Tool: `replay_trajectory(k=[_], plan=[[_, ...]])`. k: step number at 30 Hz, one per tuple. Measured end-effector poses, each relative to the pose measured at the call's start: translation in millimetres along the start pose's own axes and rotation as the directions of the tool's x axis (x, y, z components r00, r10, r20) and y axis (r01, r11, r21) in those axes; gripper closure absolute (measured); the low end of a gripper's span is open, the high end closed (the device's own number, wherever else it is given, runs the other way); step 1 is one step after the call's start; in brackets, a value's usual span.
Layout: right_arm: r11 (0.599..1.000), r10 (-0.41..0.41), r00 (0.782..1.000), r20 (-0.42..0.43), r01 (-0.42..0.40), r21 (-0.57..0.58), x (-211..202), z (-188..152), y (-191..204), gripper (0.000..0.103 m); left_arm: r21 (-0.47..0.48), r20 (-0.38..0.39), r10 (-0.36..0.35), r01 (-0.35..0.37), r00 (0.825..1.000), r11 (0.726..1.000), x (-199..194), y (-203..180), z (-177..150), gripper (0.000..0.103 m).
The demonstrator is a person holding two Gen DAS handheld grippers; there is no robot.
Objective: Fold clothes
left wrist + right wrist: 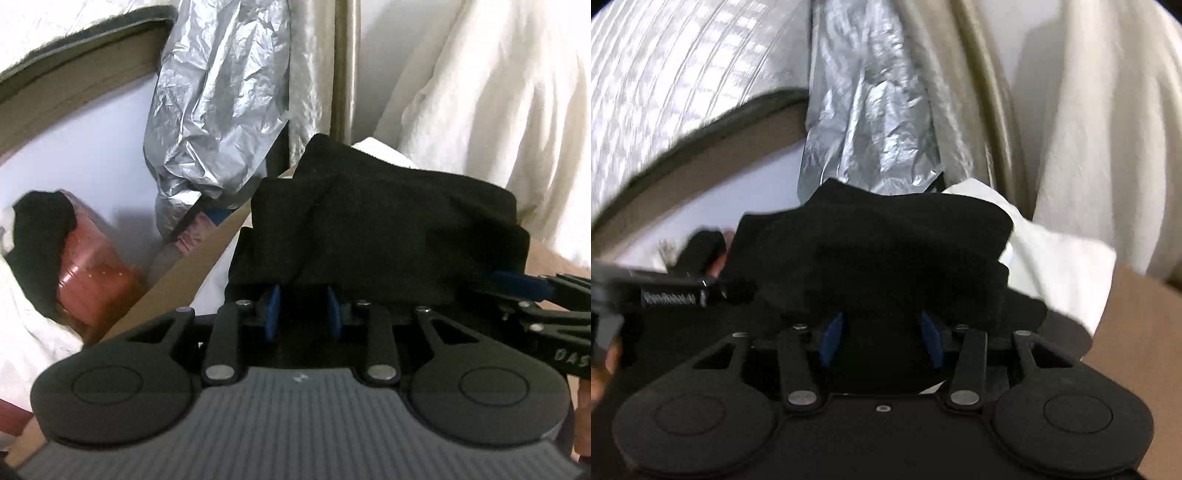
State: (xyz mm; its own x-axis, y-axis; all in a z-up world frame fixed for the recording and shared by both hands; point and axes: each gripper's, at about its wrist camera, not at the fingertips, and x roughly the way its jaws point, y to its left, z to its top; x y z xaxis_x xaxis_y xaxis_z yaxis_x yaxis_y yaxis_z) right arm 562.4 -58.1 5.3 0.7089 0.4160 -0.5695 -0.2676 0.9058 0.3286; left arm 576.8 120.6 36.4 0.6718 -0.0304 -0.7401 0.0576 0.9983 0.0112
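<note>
I see the black garment (388, 221) bunched up over a brown cardboard box (177, 284), in front of the pale curtain (498, 110). My left tongs (303, 310) pinch a fold of it. My right tongs (882, 339) also have the black cloth gathered between the blue pads (833, 332), gripping it.

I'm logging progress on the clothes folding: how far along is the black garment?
Done: the black garment is bunched into a compact, layered bundle, not spread out. In hand: it lies between the jaws of both the left hand-held gripper and the right hand-held gripper; whether either pinches it is unclear. Left: flattening it and setting it down. A dark cloth by the red jar looks unfolded.
</note>
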Motion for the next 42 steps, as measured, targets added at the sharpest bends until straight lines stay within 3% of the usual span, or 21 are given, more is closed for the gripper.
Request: replay_trajectory(k=[2, 4, 5, 6, 9, 12, 14, 18, 21, 25, 28, 33, 37, 42], plan=[[0.997, 0.009, 0.999, 0.052, -0.013, 0.08, -22, -3, -4, 0.052, -0.004, 0.012, -0.009, 0.009, 1.0, 1.0, -20, -2, 0, 0.07], [0.99, 0.02, 0.995, 0.099, -0.033, 0.135, -50, -8, -3, 0.046, -0.017, 0.025, -0.035, 0.035, 0.999, 0.999, -44, -4, -2, 0.049], [0.989, 0.026, 0.993, 0.116, -0.042, 0.14, -66, -11, -2, 0.044, -0.01, 0.038, -0.04, 0.041, 0.998, 0.999, -60, -7, -6, 0.033], [0.994, 0.021, 0.993, 0.116, -0.033, 0.106, -83, -15, 3, 0.042, 0.009, 0.06, -0.033, 0.032, 0.998, 0.999, -77, -13, -11, 0.027], [1.0, -0.002, 0.994, 0.112, 0.002, 0.004, -128, -31, 15, 0.036, 0.054, 0.106, 0.02, -0.025, 0.994, 0.998, -122, -30, -27, 0.014], [0.999, -0.019, 0.991, 0.129, 0.023, -0.028, -175, -52, 25, 0.032, 0.064, 0.117, 0.072, -0.08, 0.99, 0.995, -160, -46, -54, 0.007], [0.997, -0.049, 0.988, 0.145, 0.057, -0.056, -203, -67, 35, 0.025, 0.076, 0.119, 0.055, -0.065, 0.991, 0.995, -180, -55, -74, 0.003], [0.981, -0.137, 0.972, 0.192, 0.161, -0.112, -249, -97, 48, 0.026, 0.073, 0.112, 0.039, -0.047, 0.993, 0.996, -219, -61, -120, 0.001], [0.986, -0.124, 0.972, 0.201, 0.143, -0.083, -276, -124, 48, 0.026, 0.028, 0.119, 0.031, -0.034, 0.992, 0.999, -244, -59, -154, 0.0], [0.98, -0.141, 0.967, 0.213, 0.167, -0.109, -306, -155, 59, 0.022, -0.034, 0.094, 0.083, -0.08, 0.992, 0.996, -260, -61, -189, 0.0], [0.968, -0.18, 0.963, 0.198, 0.209, -0.138, -318, -172, 72, 0.01, -0.06, 0.087, 0.097, -0.092, 0.992, 0.994, -271, -65, -216, 0.0], [0.951, -0.236, 0.954, 0.184, 0.266, -0.161, -330, -200, 95, 0.009, -0.11, 0.107, 0.15, -0.138, 0.983, 0.984, -286, -70, -255, 0.0], [0.949, -0.253, 0.953, 0.167, 0.278, -0.147, -333, -220, 105, 0.009, -0.134, 0.103, 0.151, -0.137, 0.983, 0.981, -288, -69, -276, 0.0], [0.946, -0.302, 0.94, 0.162, 0.317, -0.075, -336, -247, 111, 0.009, -0.125, 0.123, 0.169, -0.154, 0.978, 0.98, -294, -70, -292, 0.0]])
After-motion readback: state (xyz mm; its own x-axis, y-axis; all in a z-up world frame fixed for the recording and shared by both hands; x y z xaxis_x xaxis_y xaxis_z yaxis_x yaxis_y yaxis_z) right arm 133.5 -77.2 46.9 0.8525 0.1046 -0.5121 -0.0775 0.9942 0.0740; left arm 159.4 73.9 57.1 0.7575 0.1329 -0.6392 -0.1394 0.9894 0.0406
